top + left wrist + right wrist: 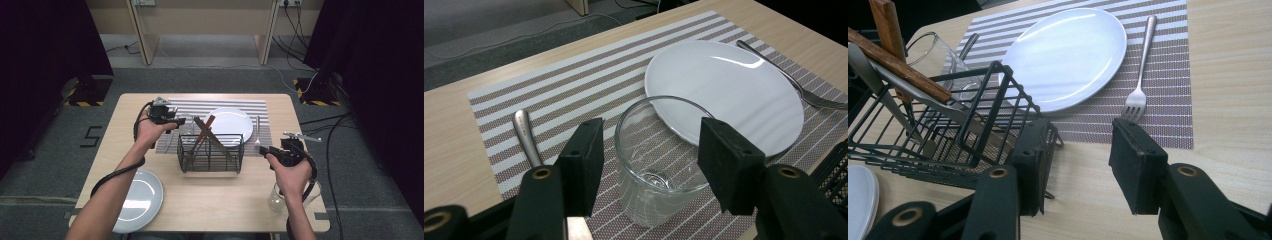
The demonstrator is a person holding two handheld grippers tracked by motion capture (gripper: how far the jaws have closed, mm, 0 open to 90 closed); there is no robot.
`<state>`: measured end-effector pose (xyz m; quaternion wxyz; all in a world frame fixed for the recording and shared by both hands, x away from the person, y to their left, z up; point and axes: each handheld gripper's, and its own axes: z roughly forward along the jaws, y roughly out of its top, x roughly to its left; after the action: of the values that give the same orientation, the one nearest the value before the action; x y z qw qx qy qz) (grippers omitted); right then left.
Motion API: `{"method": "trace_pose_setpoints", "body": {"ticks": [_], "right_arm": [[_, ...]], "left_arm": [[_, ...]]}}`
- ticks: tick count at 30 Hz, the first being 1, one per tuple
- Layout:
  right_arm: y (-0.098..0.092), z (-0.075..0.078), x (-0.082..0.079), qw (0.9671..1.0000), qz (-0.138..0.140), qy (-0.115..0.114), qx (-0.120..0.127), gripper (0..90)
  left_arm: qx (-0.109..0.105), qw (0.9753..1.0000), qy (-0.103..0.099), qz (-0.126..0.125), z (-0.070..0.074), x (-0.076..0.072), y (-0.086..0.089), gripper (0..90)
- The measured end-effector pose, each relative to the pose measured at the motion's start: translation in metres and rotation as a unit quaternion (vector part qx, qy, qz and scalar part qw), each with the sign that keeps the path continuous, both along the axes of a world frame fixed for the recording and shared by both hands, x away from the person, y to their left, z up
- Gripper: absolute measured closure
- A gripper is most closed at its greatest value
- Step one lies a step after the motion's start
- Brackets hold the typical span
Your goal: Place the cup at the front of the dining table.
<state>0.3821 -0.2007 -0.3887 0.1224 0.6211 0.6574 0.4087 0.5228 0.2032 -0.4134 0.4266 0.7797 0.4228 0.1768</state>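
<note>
A clear drinking glass point(659, 160) stands upright on the striped placemat point(574, 85), left of a white plate point(724, 90). My left gripper point(649, 145) is open with its jaws on either side of the glass, and a small gap shows at the left jaw. From above, the left gripper point(175, 121) sits at the mat's left part by the glass point(186, 131). My right gripper point(265, 150) is open and holds nothing, just right of the black wire basket point(211, 152). Ahead of the right gripper point(1075, 165) lies a fork point(1138, 100).
The basket point(948, 135) holds wood-handled utensils point(893, 55) that lean crosswise. A metal handle point(524, 135) lies on the mat left of the glass. A grey plate point(137, 197) sits at the front left of the table, and a second glass point(276, 197) at the front right.
</note>
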Motion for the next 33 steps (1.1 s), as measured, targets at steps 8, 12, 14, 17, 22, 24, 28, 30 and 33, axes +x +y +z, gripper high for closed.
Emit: {"method": "trace_pose_setpoints", "body": {"ticks": [8,12,14,17,22,24,28,30,33], "right_arm": [[-0.002,0.001,0.0,1.0,-0.002,-0.002,-0.001,58.3],[-0.001,0.0,0.0,1.0,-0.002,-0.001,0.0,58.3],[-0.001,0.001,0.0,1.0,-0.002,-0.002,-0.001,58.3],[-0.002,0.001,0.0,1.0,-0.003,-0.002,-0.001,58.3],[-0.001,0.001,-0.001,1.0,-0.002,-0.003,-0.002,58.3],[-0.001,0.001,0.0,1.0,-0.003,-0.003,-0.001,58.2],[-0.001,0.001,0.0,1.0,-0.002,-0.002,-0.002,58.2],[0.0,0.001,-0.001,1.0,-0.002,-0.003,-0.002,58.3],[0.0,0.001,-0.001,1.0,-0.002,-0.003,-0.002,58.2]], "left_arm": [[-0.003,1.0,-0.005,0.0,0.005,-0.006,0.004,42.2],[-0.003,1.0,-0.008,-0.002,0.009,-0.01,0.007,41.8],[-0.006,1.0,-0.006,-0.002,0.01,-0.012,0.008,41.4],[-0.007,0.9999,-0.01,-0.003,0.012,-0.015,0.009,41.2],[-0.011,0.9999,-0.01,-0.002,0.013,-0.019,0.013,40.8],[-0.012,0.9999,-0.011,-0.004,0.013,-0.02,0.014,40.6],[-0.018,0.9997,-0.014,-0.001,0.014,-0.023,0.015,40.3],[-0.019,0.9997,-0.015,-0.005,0.014,-0.026,0.016,40.2],[-0.025,0.9995,-0.02,-0.002,0.016,-0.03,0.018,40.1]]}}
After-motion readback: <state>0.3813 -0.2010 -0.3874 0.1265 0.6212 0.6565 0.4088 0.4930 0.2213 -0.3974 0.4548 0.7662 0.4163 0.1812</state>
